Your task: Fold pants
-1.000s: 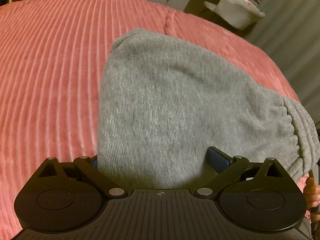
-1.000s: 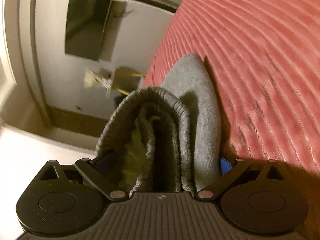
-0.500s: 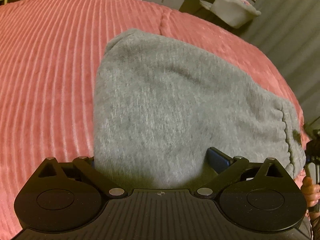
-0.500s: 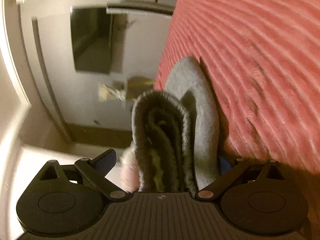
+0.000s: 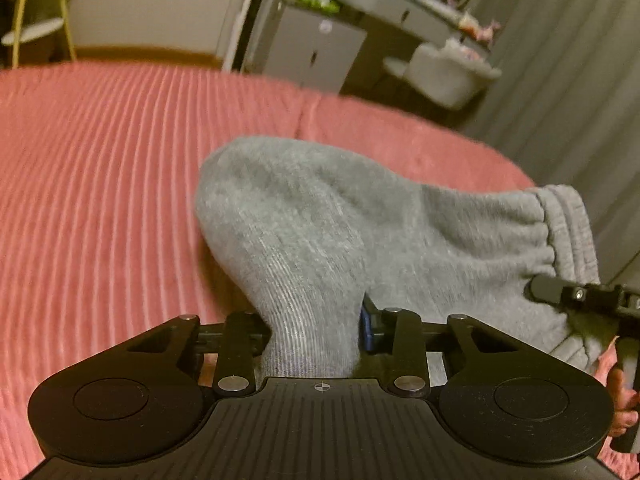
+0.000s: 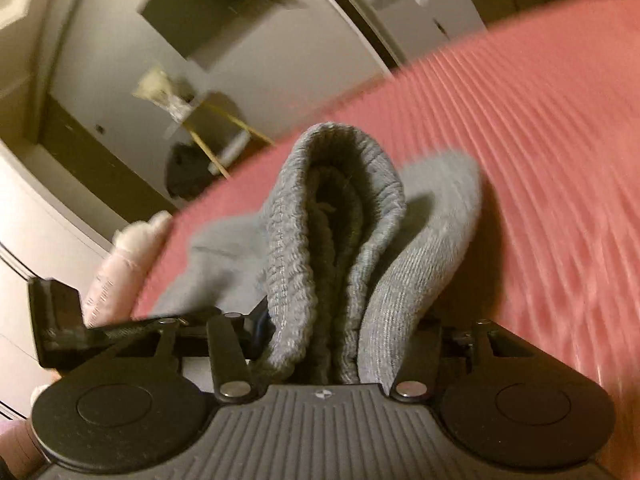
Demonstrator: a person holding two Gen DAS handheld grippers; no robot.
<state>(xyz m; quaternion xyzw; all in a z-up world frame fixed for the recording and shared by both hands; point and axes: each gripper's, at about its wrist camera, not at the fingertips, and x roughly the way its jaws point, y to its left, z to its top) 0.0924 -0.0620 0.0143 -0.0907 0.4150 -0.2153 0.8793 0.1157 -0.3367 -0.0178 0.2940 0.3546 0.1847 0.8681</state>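
Note:
Grey knit pants (image 5: 360, 220) lie bunched on a pink ribbed bedspread (image 5: 100, 200), their elastic waistband (image 5: 568, 232) at the right. My left gripper (image 5: 316, 320) is closing, and its jaws pinch a narrow fold of the near edge, which is raised off the bed. In the right wrist view my right gripper (image 6: 344, 320) is closing on the folded waistband bundle (image 6: 340, 208), whose layers fill the gap between the jaws. The right gripper's black finger (image 5: 576, 296) shows against the waistband at the right edge of the left wrist view.
Beyond the bed's far edge stand a grey cabinet (image 5: 312, 52), a white tub chair (image 5: 448, 76) and a grey curtain (image 5: 580, 80). A yellow-legged stool (image 5: 32, 32) stands at the far left. A person's fingers (image 5: 624, 400) hold the right tool.
Both grippers went from wide open to closed on the cloth and rose, lifting the pants' near edge. The right gripper rolled, so the bed now looks more level.

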